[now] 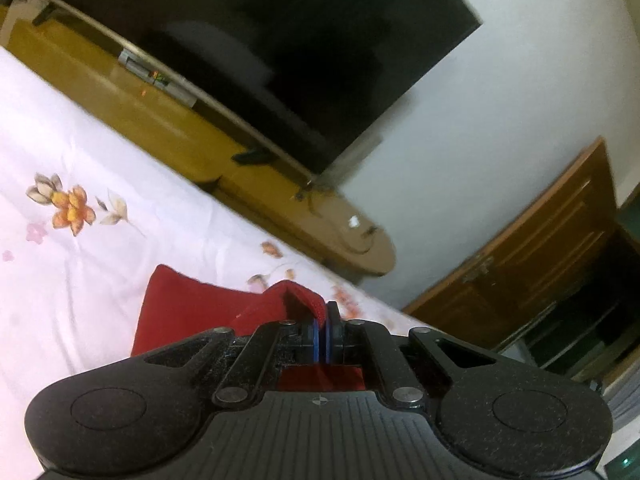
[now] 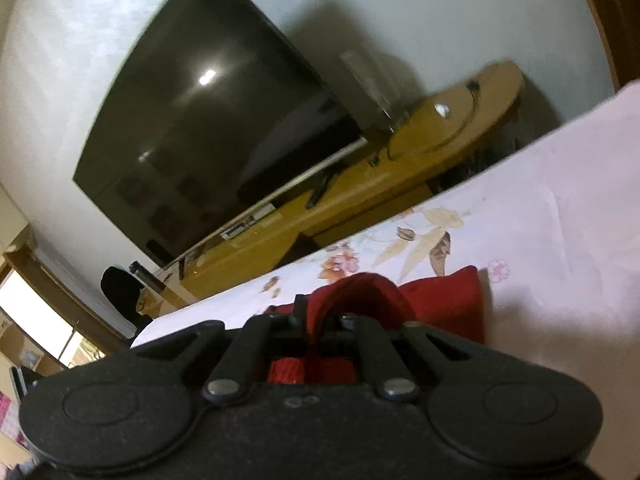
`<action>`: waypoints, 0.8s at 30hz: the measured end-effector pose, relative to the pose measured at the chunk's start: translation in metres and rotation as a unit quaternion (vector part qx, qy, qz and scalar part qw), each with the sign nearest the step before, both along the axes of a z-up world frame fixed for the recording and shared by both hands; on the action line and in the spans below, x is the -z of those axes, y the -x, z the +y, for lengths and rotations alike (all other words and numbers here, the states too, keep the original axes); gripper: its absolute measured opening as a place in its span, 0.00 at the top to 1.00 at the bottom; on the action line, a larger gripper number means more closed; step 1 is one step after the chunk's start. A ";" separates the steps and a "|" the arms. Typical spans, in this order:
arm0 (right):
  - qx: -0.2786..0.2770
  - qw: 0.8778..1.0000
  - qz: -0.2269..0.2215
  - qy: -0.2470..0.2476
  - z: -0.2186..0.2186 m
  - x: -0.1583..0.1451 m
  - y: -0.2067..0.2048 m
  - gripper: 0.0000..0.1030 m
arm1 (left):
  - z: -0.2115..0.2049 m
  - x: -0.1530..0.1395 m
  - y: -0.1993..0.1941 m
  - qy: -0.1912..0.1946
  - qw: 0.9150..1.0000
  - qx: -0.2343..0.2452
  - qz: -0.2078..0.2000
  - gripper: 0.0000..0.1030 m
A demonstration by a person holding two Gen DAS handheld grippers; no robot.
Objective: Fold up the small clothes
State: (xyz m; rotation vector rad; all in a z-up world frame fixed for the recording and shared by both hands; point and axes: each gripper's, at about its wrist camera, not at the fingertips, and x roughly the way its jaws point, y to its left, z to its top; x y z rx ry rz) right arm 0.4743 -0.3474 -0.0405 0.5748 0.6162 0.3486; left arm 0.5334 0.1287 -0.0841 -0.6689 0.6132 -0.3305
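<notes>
Over bedsheet point(image 1: 80, 152), red garment point(image 1: 192, 312) in both grippers

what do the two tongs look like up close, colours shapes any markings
Both tongs are matte black textured plastic with two rounded lobes bearing circular discs, angled link bars and silver rivets. The left tongs have blue pads and a small crosshair mark on a ribbed base. The right tongs show no pad colour.

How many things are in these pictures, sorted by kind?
Red garment: 1
Claws, the left claw and the right claw, both shut on the garment: 2
Flowered bedsheet: 1
Television: 1
Wooden TV stand: 1
Wooden cabinet: 1
Total: 7
</notes>
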 end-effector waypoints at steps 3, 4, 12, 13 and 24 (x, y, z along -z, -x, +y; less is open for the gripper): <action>0.004 1.000 0.019 0.009 -0.005 0.024 -0.029 0.94 | -0.004 0.028 -0.024 0.002 1.000 -0.010 0.004 0.97; 0.008 1.000 0.025 0.014 -0.005 0.034 -0.039 0.90 | -0.003 0.038 -0.030 0.008 1.000 -0.021 0.000 0.97; 0.078 0.997 0.003 0.016 -0.020 0.079 -0.052 0.48 | -0.013 0.076 -0.023 0.012 0.998 -0.059 -0.029 0.40; 0.077 0.997 -0.006 0.015 -0.022 0.078 -0.046 0.48 | -0.014 0.071 -0.024 -0.010 0.998 -0.051 -0.030 0.40; 0.010 0.991 0.014 0.135 -0.008 0.069 -0.066 0.56 | -0.035 0.047 -0.049 -0.210 0.977 0.018 0.039 0.84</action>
